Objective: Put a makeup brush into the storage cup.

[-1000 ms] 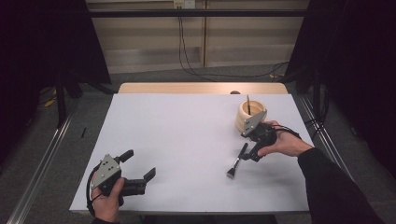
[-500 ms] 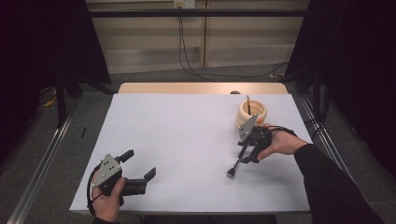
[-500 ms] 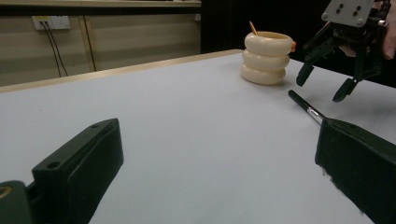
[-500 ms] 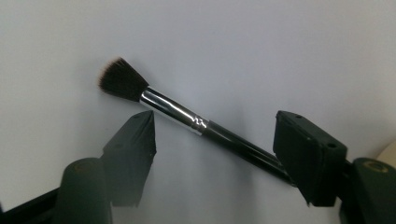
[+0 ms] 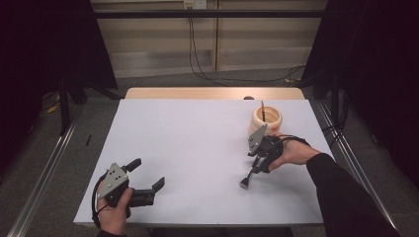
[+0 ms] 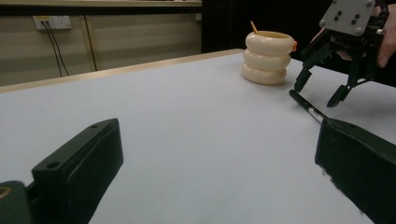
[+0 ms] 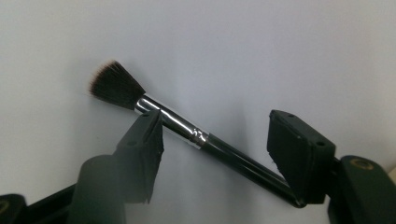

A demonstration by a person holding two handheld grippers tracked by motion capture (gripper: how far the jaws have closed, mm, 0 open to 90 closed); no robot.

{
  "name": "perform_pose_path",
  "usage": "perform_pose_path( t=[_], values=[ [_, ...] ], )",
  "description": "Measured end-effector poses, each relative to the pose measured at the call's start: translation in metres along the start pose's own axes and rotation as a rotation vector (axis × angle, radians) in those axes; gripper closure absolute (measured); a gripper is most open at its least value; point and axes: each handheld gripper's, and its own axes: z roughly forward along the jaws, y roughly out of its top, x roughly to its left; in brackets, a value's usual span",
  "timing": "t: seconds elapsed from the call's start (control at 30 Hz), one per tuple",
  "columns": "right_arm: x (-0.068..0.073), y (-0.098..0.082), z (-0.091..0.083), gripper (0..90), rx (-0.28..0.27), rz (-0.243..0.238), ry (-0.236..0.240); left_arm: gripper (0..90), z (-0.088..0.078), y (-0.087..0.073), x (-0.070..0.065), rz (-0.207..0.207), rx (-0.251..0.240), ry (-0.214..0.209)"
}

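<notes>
A black makeup brush [image 5: 248,175] with a silver ferrule lies flat on the white table [image 5: 197,143], bristles toward the front edge. My right gripper [image 5: 257,160] points down over its handle. In the right gripper view the brush [image 7: 173,121] runs slantwise between the two jaws of the right gripper [image 7: 215,140]. The jaws have just been closing, and the pads do not visibly press on it. My left gripper [image 5: 146,174] rests open and empty at the front left. In the left gripper view the brush [image 6: 306,106] lies under the right gripper [image 6: 319,93].
A cream ringed holder [image 5: 266,120] with a thin stick standing in it sits just behind the right hand; it also appears as the holder [image 6: 267,58] in the left gripper view. Bare white surface spreads across the table's middle and left.
The right gripper has tipped down a little over the brush handle and its jaws stand narrower. The left gripper and the brush have stayed put.
</notes>
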Motion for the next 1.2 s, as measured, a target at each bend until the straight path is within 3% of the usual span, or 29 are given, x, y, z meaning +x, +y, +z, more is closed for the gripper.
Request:
perform_pose_path(
  t=[0.03, 0.23, 0.27, 0.57, 0.7, 0.87, 1.2],
  values=[
    [0.0, 0.0, 0.002, 40.2, 0.0, -0.022, 0.012, 1.1, 0.0, 0.0, 0.0, 0.004, -0.001, -0.001],
    [0.002, 0.001, 0.004, 42.8, 0.011, -0.043, 0.034, 1.1, 0.0, 0.0, 0.001, 0.0, 0.0, 0.0],
    [0.004, 0.001, 0.005, 41.0, 0.026, -0.025, 0.035, 1.1, 0.0, 0.0, 0.001, 0.003, 0.002, -0.001],
    [0.004, 0.001, 0.014, 46.3, 0.066, -0.077, 0.028, 1.1, 0.0, 0.0, 0.001, 0.001, 0.002, -0.004],
    [0.003, 0.0, 0.017, 49.7, 0.076, -0.064, 0.04, 1.1, 0.0, 0.0, 0.0, 0.002, 0.003, -0.004],
    [0.003, 0.0, 0.017, 63.6, 0.073, -0.05, 0.083, 1.1, 0.0, 0.0, 0.001, 0.002, 0.004, -0.002],
    [0.004, 0.0, 0.017, 70.2, 0.081, -0.03, 0.108, 1.1, 0.0, -0.001, 0.001, -0.002, 0.003, -0.005]
  ],
)
